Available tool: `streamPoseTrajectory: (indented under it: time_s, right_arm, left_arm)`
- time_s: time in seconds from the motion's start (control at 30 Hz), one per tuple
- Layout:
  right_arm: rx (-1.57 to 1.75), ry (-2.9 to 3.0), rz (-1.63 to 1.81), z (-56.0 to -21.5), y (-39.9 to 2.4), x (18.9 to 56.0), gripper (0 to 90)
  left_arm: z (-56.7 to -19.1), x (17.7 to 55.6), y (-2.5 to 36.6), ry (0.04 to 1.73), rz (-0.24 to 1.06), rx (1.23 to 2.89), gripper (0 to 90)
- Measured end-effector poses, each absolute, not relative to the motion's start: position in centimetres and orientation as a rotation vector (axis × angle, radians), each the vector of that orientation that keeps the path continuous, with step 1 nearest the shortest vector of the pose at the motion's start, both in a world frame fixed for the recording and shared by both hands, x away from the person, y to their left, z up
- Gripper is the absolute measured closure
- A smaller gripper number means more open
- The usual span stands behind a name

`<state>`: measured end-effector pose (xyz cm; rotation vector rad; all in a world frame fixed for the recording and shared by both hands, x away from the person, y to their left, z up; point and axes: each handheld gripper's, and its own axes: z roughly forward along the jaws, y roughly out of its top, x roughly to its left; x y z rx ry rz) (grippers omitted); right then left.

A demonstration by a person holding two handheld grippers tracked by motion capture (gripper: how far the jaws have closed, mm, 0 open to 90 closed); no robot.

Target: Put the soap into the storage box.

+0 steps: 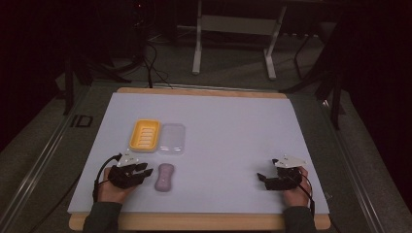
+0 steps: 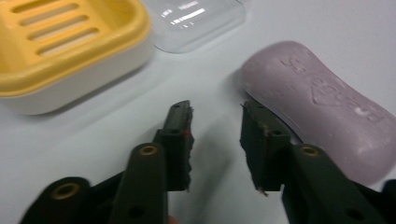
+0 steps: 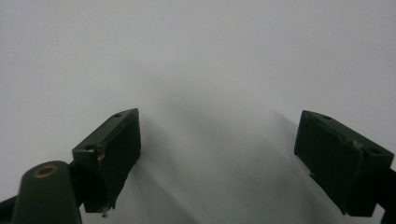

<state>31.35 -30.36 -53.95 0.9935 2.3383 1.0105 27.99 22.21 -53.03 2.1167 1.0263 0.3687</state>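
Right now my left claw (image 1: 144, 171) rests low on the worktop (image 1: 228, 126), its jaws partly apart with nothing between them. The lilac soap bar (image 1: 164, 177) lies flat just beside it, toward the middle of the worktop; in the left gripper view the soap bar (image 2: 322, 102) sits outside my right-hand jaw, apparently touching it. Its long axis runs roughly front to back, nearly in line with my jaws. To my mind, I must shift sideways to straddle its narrow waist. The yellow soap dish (image 1: 145, 135) and clear lid (image 1: 172, 139) wait just beyond. My right claw (image 1: 263, 177) sits well apart, wide open and empty.
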Motion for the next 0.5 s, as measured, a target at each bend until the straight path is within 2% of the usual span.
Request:
streamPoseTrajectory:
  time_s: [0.23,0.3,0.5]
  right_arm:
    - [0.990,2.346,1.005,-53.98,-30.33,31.40,14.4]
    - [0.993,2.346,1.003,-53.98,-30.31,31.41,14.4]
    - [0.990,2.347,1.003,-53.98,-30.32,31.41,14.5]
  left_arm:
    - [-53.20,27.55,21.48,0.970,0.339,2.173,75.3]
    - [-53.23,27.49,21.44,0.961,0.329,2.170,81.8]
    - [-53.21,27.01,21.35,0.928,0.308,2.189,88.2]
